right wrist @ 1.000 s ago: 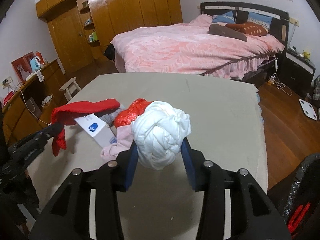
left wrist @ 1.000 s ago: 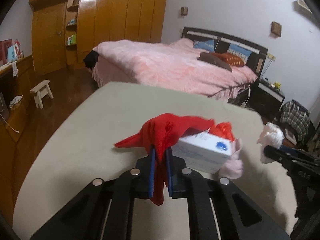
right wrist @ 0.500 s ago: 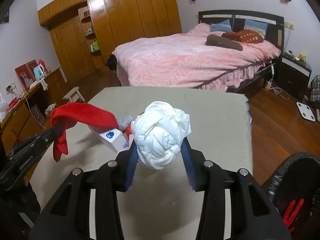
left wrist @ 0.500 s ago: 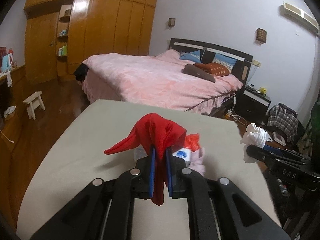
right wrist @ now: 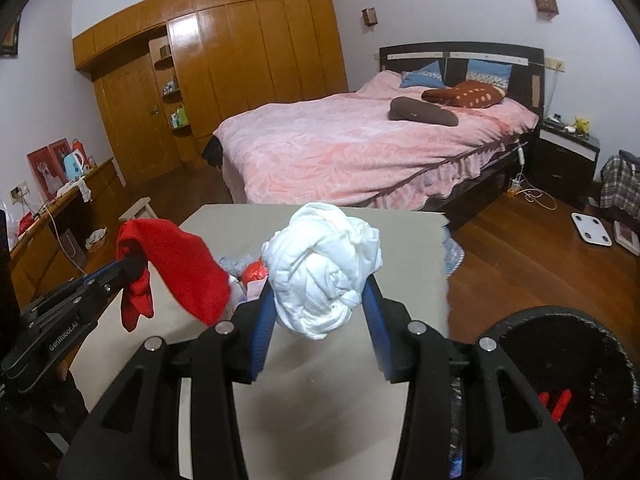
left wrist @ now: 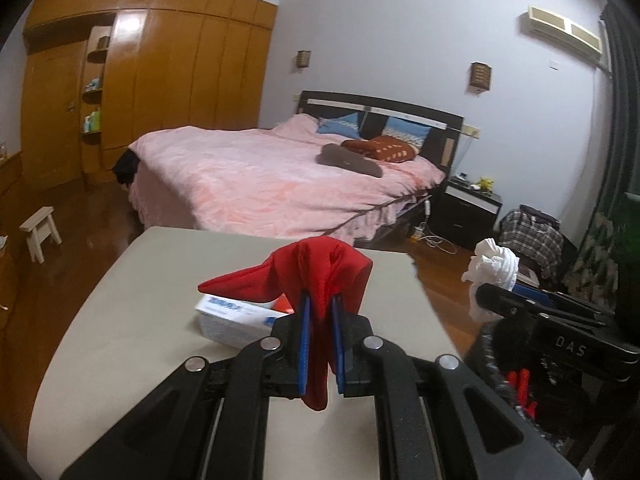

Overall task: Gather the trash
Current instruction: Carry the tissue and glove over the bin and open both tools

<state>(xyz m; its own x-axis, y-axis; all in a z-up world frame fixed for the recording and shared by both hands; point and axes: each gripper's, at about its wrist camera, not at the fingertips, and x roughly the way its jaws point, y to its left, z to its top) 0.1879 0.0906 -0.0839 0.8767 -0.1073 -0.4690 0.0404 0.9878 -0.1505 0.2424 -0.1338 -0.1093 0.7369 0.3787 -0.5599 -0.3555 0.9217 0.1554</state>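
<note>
1. The left gripper (left wrist: 319, 342) is pinching a red cloth (left wrist: 320, 270) between nearly closed jaws; the cloth is draping over both blue pads, with a tail hanging below them.
2. The right gripper (right wrist: 318, 330) is holding a white wad (right wrist: 324, 270) with its jaws partly apart, the pads pressing on the lower sides of the wad while its bulk is bulging above them.
3. Both pieces are looking soft and light, so they are probably sagging and folding rather than resisting. The red cloth is being gripped at a bunched fold, which seems a sound spot. The wad is loosely knotted, and a grip across its middle is likely safer than one on a loose flap.
4. A white box (left wrist: 234, 316) is lying on the beige table (left wrist: 120, 320) just ahead of the left jaws and to their left; being stiff, it will need a wider grip across its narrow sides.
5. A black bin (right wrist: 560, 384) is sitting below and to the right of the right jaws, cut off by the frame edge.
6. More scraps are lying on the table beyond the right jaws, mostly hidden behind the red cloth and the wad; what they are I cannot tell.
</note>
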